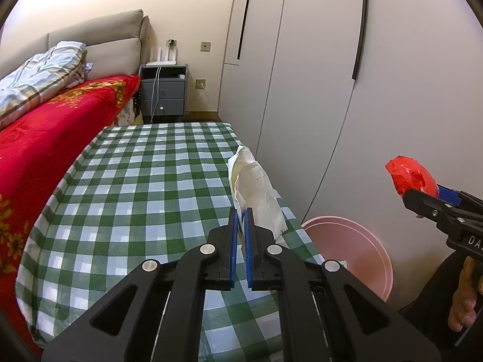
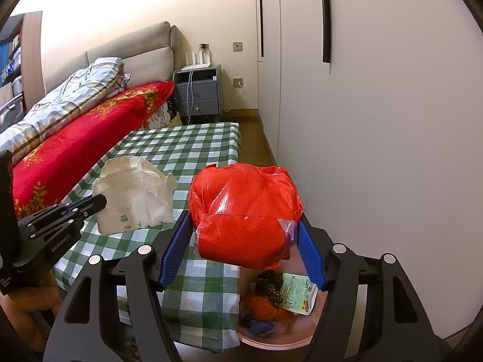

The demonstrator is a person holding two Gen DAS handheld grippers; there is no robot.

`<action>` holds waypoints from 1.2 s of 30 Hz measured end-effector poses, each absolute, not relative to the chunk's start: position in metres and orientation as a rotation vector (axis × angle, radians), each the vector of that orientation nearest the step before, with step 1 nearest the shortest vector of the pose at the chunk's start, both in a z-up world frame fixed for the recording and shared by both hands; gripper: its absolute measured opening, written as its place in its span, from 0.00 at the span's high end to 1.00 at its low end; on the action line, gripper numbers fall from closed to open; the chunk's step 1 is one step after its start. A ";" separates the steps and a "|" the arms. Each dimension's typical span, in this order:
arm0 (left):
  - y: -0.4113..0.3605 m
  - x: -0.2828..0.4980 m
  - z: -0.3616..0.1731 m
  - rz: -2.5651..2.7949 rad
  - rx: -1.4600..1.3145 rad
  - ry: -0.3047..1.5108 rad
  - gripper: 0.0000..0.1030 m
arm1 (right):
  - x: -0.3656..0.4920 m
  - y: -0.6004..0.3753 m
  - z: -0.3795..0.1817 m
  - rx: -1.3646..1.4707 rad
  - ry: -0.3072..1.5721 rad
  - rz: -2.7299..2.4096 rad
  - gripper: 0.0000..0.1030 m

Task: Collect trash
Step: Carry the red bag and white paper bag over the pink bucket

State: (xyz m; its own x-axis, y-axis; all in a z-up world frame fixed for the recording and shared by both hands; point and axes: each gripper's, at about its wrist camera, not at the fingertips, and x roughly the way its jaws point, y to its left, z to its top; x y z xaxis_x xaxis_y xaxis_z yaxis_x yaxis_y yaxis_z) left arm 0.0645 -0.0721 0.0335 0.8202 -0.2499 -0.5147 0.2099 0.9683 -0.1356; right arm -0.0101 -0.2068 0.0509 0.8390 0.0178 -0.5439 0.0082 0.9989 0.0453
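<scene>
A crumpled white paper bag (image 1: 256, 190) stands on the green-checked table (image 1: 135, 181) near its right edge. My left gripper (image 1: 241, 214) is shut, its blue pads pinched on the bag's near edge; in the right wrist view its tip (image 2: 101, 201) meets the bag (image 2: 135, 190) at the left side. My right gripper (image 2: 244, 218) is shut on a bulging red plastic bag (image 2: 244, 208), held just past the table's corner above a pink bin (image 2: 271, 342). From the left wrist view, the right gripper (image 1: 422, 191) and red bag (image 1: 412, 176) hang above the bin (image 1: 356, 241).
The bin holds orange peel (image 2: 262, 306), a printed packet (image 2: 299, 294) and dark scraps. A bed with a red blanket (image 1: 45, 141) runs along the table's left. A grey nightstand (image 1: 163, 90) stands behind, and white wardrobe doors (image 1: 302, 75) close off the right.
</scene>
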 end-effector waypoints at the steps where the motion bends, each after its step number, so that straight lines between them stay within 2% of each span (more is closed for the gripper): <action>1: -0.072 0.065 0.033 -0.246 -0.075 0.558 0.96 | -0.010 -0.208 0.050 0.048 0.577 0.004 0.36; 20: -0.100 0.079 0.023 -0.293 -0.080 0.577 0.96 | 0.009 -0.213 0.039 0.091 0.598 -0.104 0.35; 36: -0.155 0.092 0.010 -0.395 -0.075 0.608 0.96 | 0.017 -0.243 0.026 0.169 0.624 -0.237 0.35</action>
State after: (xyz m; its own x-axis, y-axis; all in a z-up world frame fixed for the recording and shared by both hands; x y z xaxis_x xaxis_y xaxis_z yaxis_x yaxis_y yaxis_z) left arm 0.0924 -0.1549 0.0096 0.7487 -0.3829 -0.5411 0.3392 0.9226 -0.1837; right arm 0.0173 -0.2428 0.0255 0.7858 -0.1677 -0.5953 0.2691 0.9594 0.0850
